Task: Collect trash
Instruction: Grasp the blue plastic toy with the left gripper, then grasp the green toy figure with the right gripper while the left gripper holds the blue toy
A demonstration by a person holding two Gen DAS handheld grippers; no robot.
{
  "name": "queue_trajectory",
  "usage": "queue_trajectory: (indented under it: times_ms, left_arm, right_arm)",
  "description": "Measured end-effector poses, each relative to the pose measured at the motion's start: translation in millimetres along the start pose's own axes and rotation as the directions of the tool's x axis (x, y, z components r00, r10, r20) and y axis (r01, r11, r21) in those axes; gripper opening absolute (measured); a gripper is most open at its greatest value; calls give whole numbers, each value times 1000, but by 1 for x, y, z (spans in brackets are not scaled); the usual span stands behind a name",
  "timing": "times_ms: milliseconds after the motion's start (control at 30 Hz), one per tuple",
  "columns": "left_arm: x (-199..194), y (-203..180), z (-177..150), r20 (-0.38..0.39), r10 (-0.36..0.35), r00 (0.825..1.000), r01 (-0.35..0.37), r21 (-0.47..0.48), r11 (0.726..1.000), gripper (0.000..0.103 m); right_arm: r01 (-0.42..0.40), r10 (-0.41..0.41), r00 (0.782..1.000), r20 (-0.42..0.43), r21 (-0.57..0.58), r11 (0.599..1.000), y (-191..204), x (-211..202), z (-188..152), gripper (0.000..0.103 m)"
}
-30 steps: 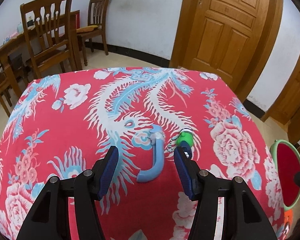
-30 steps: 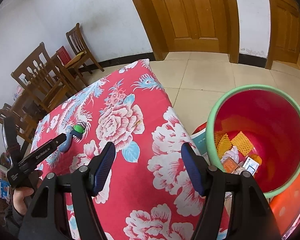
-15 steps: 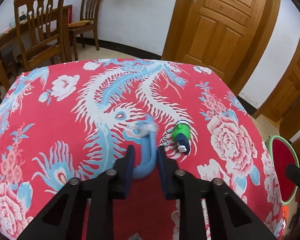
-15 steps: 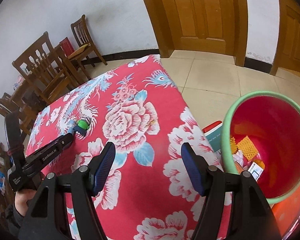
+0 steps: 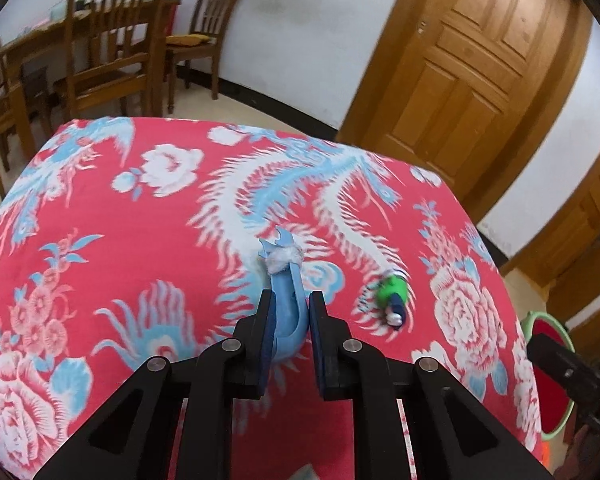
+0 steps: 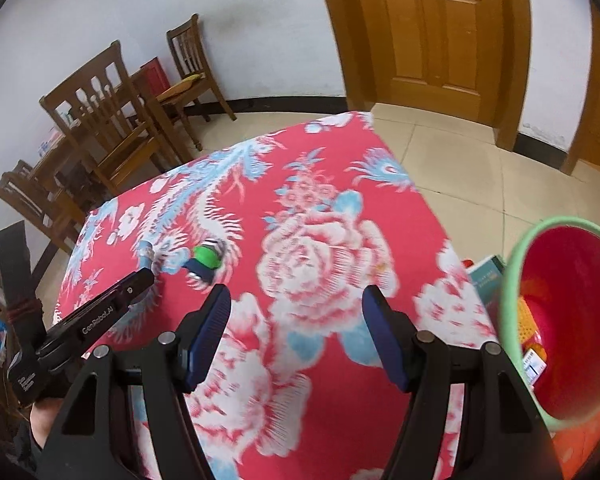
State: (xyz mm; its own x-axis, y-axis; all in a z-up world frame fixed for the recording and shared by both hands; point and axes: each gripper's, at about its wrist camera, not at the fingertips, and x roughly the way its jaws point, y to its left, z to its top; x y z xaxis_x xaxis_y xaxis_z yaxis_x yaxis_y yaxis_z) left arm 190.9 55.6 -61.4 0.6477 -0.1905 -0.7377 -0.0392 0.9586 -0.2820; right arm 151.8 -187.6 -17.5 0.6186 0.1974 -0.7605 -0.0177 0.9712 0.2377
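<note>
My left gripper (image 5: 290, 312) is shut on a curved light-blue plastic piece (image 5: 286, 280) with white fluff near its forked tip, held just above the red flowered tablecloth (image 5: 100, 200). A small green and dark-blue toy (image 5: 392, 294) lies on the cloth to the right of it. In the right wrist view, my right gripper (image 6: 296, 320) is open and empty above the cloth. The same toy (image 6: 204, 258) lies ahead-left of it, next to the left gripper (image 6: 100, 316). The red bin with a green rim (image 6: 516, 272) stands at the right, trash inside.
Wooden chairs (image 5: 112, 40) and a table stand beyond the far left edge of the cloth. A wooden door (image 5: 460, 60) is behind. The bin's rim also shows at the right edge of the left wrist view (image 5: 540, 316). A teal box (image 6: 486, 276) lies beside the bin.
My left gripper closed on the blue piece and lifted it off the cloth. My right gripper swung left, away from the bin and towards the green toy.
</note>
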Motion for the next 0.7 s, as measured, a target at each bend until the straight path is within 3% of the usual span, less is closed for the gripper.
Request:
queue_trajectory:
  times_ms: [700]
  left_arm:
    - [-4,37,5,12,27,1000,-26,-134,991,17]
  right_arm:
    - [-55,49,994,-101,-58,997,60,88,11,67]
